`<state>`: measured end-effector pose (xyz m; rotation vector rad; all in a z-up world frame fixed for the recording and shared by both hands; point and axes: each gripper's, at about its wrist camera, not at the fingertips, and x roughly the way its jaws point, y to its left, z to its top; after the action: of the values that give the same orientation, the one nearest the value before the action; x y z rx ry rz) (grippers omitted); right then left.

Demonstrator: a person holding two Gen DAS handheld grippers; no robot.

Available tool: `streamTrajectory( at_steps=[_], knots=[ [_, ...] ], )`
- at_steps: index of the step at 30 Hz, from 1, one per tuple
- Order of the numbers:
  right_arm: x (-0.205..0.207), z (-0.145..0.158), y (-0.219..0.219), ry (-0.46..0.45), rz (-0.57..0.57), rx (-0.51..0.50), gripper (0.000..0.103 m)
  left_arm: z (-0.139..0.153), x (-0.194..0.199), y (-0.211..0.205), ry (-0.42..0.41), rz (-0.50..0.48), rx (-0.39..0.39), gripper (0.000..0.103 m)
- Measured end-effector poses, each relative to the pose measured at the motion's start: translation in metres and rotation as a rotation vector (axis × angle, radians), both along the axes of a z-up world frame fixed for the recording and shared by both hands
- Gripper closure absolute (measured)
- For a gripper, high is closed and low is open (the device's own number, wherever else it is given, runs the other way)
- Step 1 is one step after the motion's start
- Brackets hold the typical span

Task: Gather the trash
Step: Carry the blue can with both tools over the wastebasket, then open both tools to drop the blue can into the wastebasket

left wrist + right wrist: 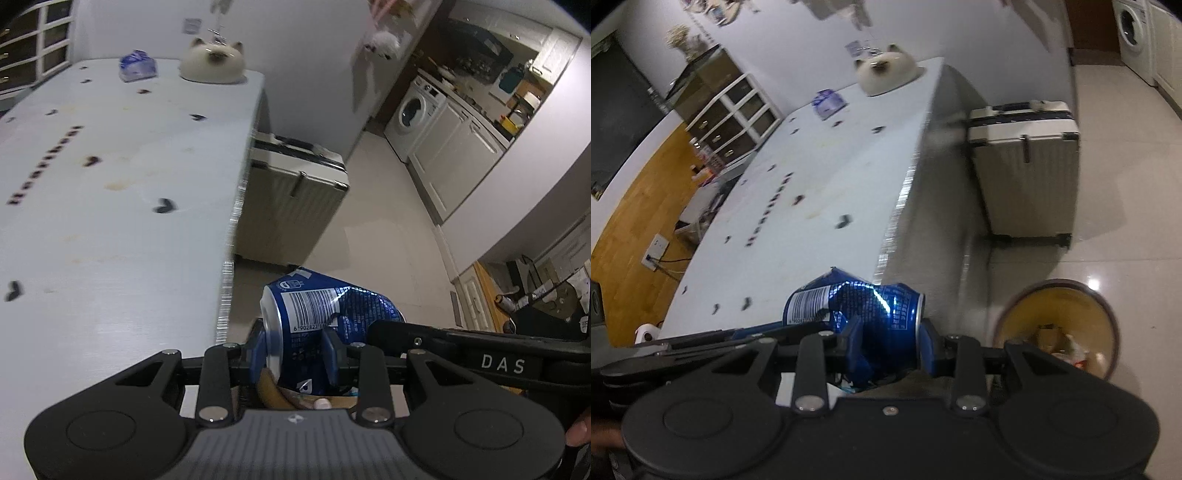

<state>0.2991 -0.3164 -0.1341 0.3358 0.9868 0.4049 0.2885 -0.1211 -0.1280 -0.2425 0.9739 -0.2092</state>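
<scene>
A crushed blue aluminium drink can (325,314) with a white barcode panel is gripped at one end between the blue pads of the left gripper (293,354), whose jaws are closed nearly all the way onto it. The same can (857,310), lying sideways, is pinched at its other end by the blue pads of the right gripper (890,347), whose jaws are likewise closed narrowly against the dented metal. The can is thus held between the two black grippers, in the air just past the edge of a long pale counter (110,184) dotted with small dark marks.

A round brown waste bin (1056,325) with a yellowish inside is seen on the glossy tiled floor (1126,203) in the right wrist view, just right of the can and lower, with scraps of paper lying in it. In the left wrist view part of the bin's rim can be made out under the can, behind the gripper.

At the far end of the counter a cream cat-shaped ceramic ornament (212,61) is set, and near it a small blue-and-white packet (137,66) is lying. A cream ribbed hard-shell suitcase (291,199) is stood upright on the floor just beyond the counter's side. Farther off, a white front-loading washing machine (413,114) is fitted among white kitchen cabinets. Both views are blurred.
</scene>
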Motion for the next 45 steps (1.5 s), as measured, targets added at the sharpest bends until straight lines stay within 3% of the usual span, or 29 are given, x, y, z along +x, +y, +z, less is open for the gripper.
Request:
streamTrajectory(
  at_steps=[15,25,27,28,29,36,45],
  knots=[
    [0.023,-0.052,-0.117,0.138,-0.176,-0.018,0.069,-0.059,0.057,-0.112,0.133,-0.194,0.012,0.071],
    [0.055,-0.099,-0.147,0.214,-0.299,-0.028,0.064,-0.101,0.108,-0.143,0.193,-0.260,0.023,0.073],
    [0.063,-0.108,-0.148,0.214,-0.313,-0.031,0.035,-0.111,0.116,-0.142,0.219,-0.240,0.036,0.052],
    [0.067,-0.111,-0.149,0.211,-0.326,-0.051,0.031,-0.117,0.120,-0.139,0.239,-0.215,0.055,0.041],
    [0.070,-0.115,-0.149,0.209,-0.331,-0.073,0.029,-0.123,0.125,-0.135,0.257,-0.192,0.075,0.023],
    [0.073,-0.132,-0.153,0.260,-0.308,-0.087,0.028,-0.140,0.128,-0.109,0.323,-0.123,0.105,0.006],
    [0.063,-0.125,-0.148,0.242,-0.257,-0.108,0.020,-0.122,0.118,-0.108,0.293,-0.126,0.122,0.000]
  ],
)
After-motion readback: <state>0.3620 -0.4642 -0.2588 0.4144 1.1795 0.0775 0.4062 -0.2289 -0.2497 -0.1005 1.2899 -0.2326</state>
